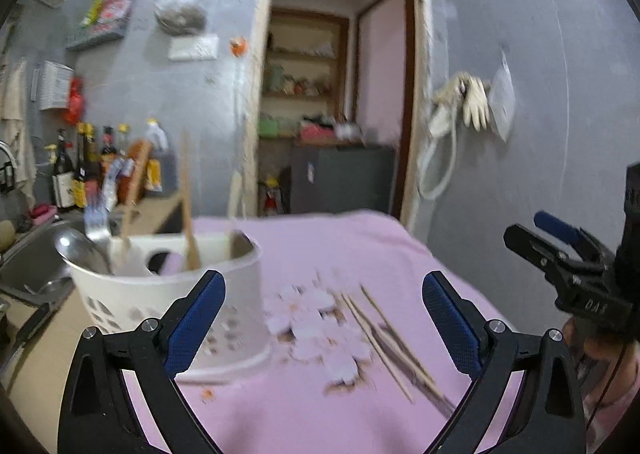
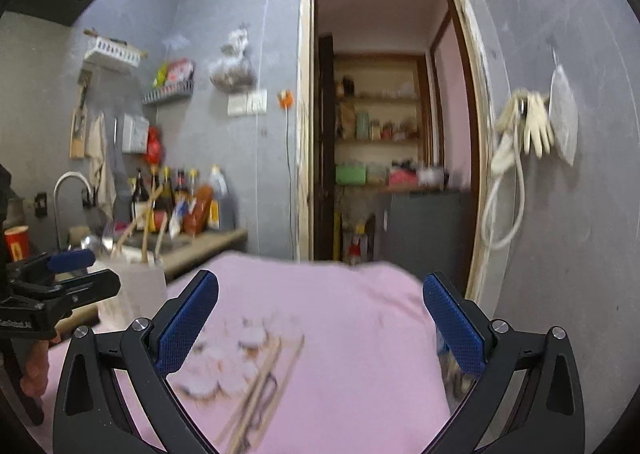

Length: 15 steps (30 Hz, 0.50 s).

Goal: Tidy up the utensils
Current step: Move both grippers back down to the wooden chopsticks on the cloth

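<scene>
A white perforated utensil holder [image 1: 168, 302] stands on the pink cloth [image 1: 304, 414] at the left. It holds a metal spoon [image 1: 80, 250], a fork [image 1: 98, 221] and wooden chopsticks [image 1: 186, 205]. Several loose wooden chopsticks [image 1: 384, 334] lie on the cloth to its right. My left gripper [image 1: 324, 318] is open and empty, just in front of the holder. My right gripper [image 2: 320, 322] is open and empty above the loose chopsticks [image 2: 260, 382]. The holder [image 2: 136, 290] shows at the left in the right wrist view.
A sink [image 1: 36, 266] with a tap [image 2: 64, 189] sits left of the cloth. Bottles [image 1: 92, 161] stand on the counter behind. A doorway [image 1: 332, 93] with shelves is straight ahead. Gloves [image 1: 472, 101] hang on the right wall.
</scene>
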### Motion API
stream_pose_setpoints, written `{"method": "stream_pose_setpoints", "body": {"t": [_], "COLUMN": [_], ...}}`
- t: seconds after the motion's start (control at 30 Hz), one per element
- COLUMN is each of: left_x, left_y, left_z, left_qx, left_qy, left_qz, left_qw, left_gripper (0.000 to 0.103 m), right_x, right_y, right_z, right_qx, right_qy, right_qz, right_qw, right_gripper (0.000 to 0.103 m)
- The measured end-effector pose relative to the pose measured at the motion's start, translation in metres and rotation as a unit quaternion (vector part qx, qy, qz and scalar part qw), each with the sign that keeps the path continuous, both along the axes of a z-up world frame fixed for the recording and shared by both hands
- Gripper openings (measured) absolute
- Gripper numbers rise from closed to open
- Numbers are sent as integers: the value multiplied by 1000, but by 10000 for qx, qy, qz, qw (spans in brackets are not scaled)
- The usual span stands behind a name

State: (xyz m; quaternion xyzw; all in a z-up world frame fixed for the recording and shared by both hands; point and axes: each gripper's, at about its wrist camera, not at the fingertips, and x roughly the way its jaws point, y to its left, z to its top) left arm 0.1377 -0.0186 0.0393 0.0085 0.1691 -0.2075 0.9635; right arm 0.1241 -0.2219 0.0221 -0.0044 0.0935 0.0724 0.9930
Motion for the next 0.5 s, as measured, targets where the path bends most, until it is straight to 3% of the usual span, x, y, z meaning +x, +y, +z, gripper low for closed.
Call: {"method": "stream_pose_setpoints", "body": {"t": [0.17,0.27,0.5], "left_x": [16,24,52], "left_y": [-20,-27,-45], "left_z": [-25,-36,-58], "left_qx": [234,327,546], "left_qy": [827,1153,1910], "left_qz": [-322,-372,-703], "left_qw": [9958,9921,9775], "left_gripper": [96,92,57], "right_x": [12,22,54], "right_y": [-11,-14,-19], "right_z": [-21,-32,-50], "right_qx": [-25,20,180], "right_qy": [794,1182,1970], "right_qz": [132,276,625], "right_qw": [9968,9926,9782], "right_gripper": [100,88,59]}}
